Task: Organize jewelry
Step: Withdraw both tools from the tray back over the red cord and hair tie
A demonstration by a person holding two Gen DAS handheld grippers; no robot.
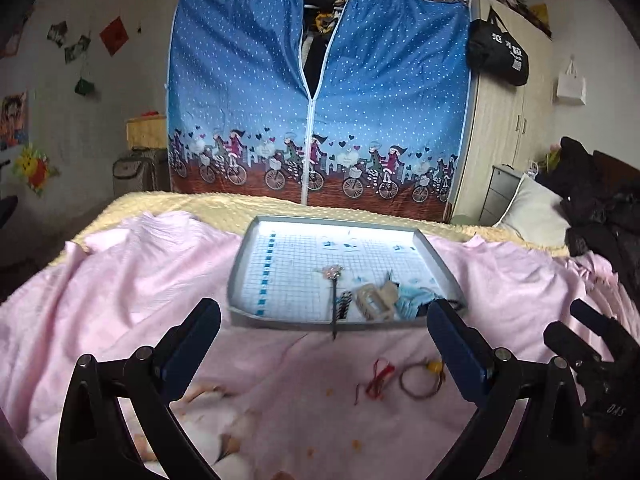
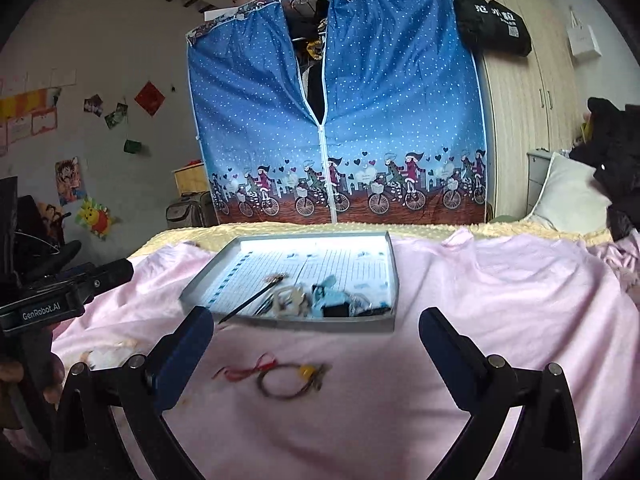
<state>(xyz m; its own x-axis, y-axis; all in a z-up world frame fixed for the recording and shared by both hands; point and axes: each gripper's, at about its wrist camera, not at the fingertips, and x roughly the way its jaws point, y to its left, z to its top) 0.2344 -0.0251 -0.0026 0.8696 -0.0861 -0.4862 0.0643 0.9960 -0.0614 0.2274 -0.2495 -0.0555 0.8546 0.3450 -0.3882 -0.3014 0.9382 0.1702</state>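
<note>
on a pink blanket [image 2: 480, 300], a thin bracelet [image 2: 286, 380] with a yellow bead and red cord is lying loose, just short of a grey tray [image 2: 394, 280] already holding a hairpin [image 2: 256, 298] and other small pieces. the right gripper [image 2: 316, 336] is hovering with its jaws spread wide and holding nothing, the bracelet sitting between its fingers toward six o'clock, its cord trailing toward nine o'clock. the left gripper [image 1: 324, 332] is also gaping wide and empty, seeing the bracelet [image 1: 420, 380] off toward four o'clock, so the right one is looking better placed.
</note>
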